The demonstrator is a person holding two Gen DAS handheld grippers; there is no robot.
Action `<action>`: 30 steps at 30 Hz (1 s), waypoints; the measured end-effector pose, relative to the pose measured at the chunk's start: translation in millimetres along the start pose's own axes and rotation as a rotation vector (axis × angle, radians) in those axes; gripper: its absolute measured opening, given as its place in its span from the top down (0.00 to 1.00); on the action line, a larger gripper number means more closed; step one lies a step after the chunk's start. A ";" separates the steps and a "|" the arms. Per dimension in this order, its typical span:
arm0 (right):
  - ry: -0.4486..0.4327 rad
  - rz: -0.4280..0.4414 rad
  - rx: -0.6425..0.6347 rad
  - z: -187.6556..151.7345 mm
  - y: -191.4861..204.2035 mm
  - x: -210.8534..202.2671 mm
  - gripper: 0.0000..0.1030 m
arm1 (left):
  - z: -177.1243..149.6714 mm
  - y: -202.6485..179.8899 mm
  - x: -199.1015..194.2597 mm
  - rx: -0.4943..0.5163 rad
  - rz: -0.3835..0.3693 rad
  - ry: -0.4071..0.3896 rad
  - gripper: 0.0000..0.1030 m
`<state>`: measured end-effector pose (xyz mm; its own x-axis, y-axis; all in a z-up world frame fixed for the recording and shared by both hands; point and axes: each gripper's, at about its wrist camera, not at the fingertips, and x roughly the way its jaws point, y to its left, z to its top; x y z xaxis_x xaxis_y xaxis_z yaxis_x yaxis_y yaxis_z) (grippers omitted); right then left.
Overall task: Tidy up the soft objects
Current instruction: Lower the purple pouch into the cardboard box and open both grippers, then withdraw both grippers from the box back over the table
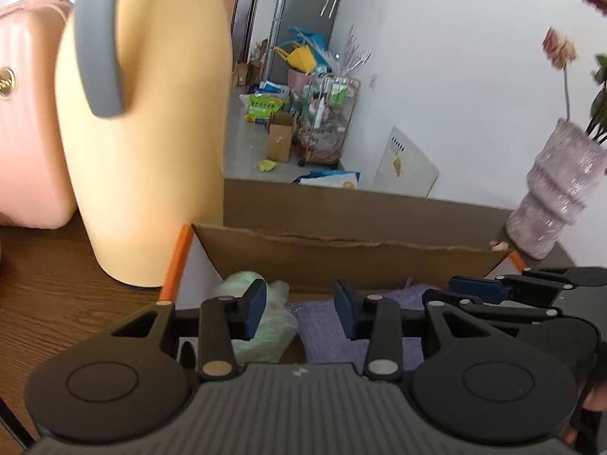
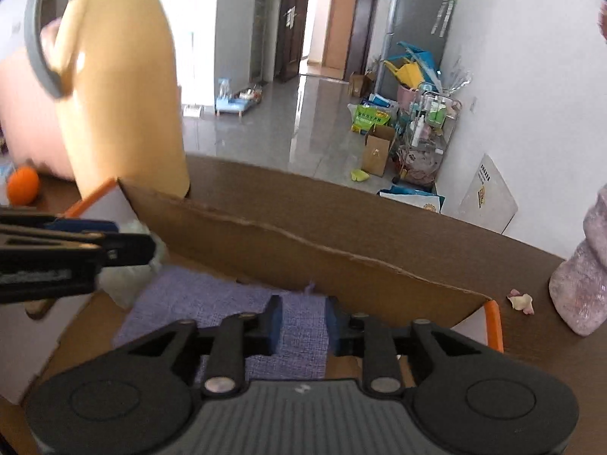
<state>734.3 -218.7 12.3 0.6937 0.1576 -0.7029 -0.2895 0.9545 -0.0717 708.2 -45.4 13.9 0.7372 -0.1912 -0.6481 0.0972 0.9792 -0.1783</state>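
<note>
An open cardboard box [image 1: 341, 244] [image 2: 303, 240] with orange-taped corners stands on the wooden table [image 1: 49, 288]. Inside it a purple woven cloth [image 1: 320, 324] [image 2: 197, 295] lies flat, and a pale green soft bundle [image 1: 275, 331] [image 2: 125, 276] sits at its left end. My left gripper [image 1: 299, 311] hovers over the box between the bundle and the cloth, open, its pads pressing on nothing. My right gripper [image 2: 303, 322] is just to its right above the cloth, open by a narrower gap, with the cloth seen below between the pads.
A tall yellow jug [image 1: 151, 151] with a grey handle stands against the box's left far corner, with a pink case [image 1: 26, 132] behind it. A lilac vase [image 1: 557, 193] with flowers stands at the right. An orange ball [image 2: 22, 185] and fallen petals [image 2: 521, 301] lie on the table.
</note>
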 end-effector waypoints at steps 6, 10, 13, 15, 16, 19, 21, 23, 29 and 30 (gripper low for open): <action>-0.048 -0.015 0.025 2.4 -18.0 -53.4 0.74 | 14.1 -2.8 -38.0 0.017 -0.028 -0.036 0.40; -0.091 -0.062 -0.012 -2.3 -24.5 -112.0 0.56 | 19.4 -4.8 -89.9 -0.014 -0.017 -0.089 0.27; -0.123 -0.088 -0.035 -10.3 -24.0 -163.7 0.55 | 22.7 -6.5 -129.6 -0.018 -0.007 -0.099 0.22; -0.152 -0.102 -0.049 -17.9 -22.8 -200.7 0.55 | 22.1 -6.0 -161.5 -0.019 -0.008 -0.119 0.15; -0.171 -0.108 -0.049 -23.6 -21.3 -218.9 0.52 | 19.3 -5.8 -178.0 -0.018 -0.008 -0.135 0.15; -0.237 -0.091 -0.039 -45.5 -15.1 -267.8 0.43 | 1.9 -3.9 -226.8 0.008 -0.007 -0.178 0.11; -0.268 -0.078 -0.042 -62.6 -6.1 -292.3 0.43 | -15.8 -0.8 -257.6 0.038 -0.005 -0.197 0.06; -0.301 -0.068 -0.047 -79.4 3.3 -314.1 0.43 | -32.2 3.2 -280.1 0.052 0.018 -0.221 0.06; -0.444 -0.051 -0.028 -150.9 41.0 -371.4 0.43 | -108.0 22.6 -351.7 0.091 0.071 -0.327 0.01; -0.464 -0.031 -0.015 -167.5 48.1 -380.7 0.42 | -126.1 24.5 -364.9 0.098 0.071 -0.355 0.00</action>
<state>345.8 -275.2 157.9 0.9229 0.2291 -0.3094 -0.2711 0.9573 -0.0999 357.3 39.6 152.6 0.9288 -0.1041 -0.3557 0.0888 0.9943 -0.0590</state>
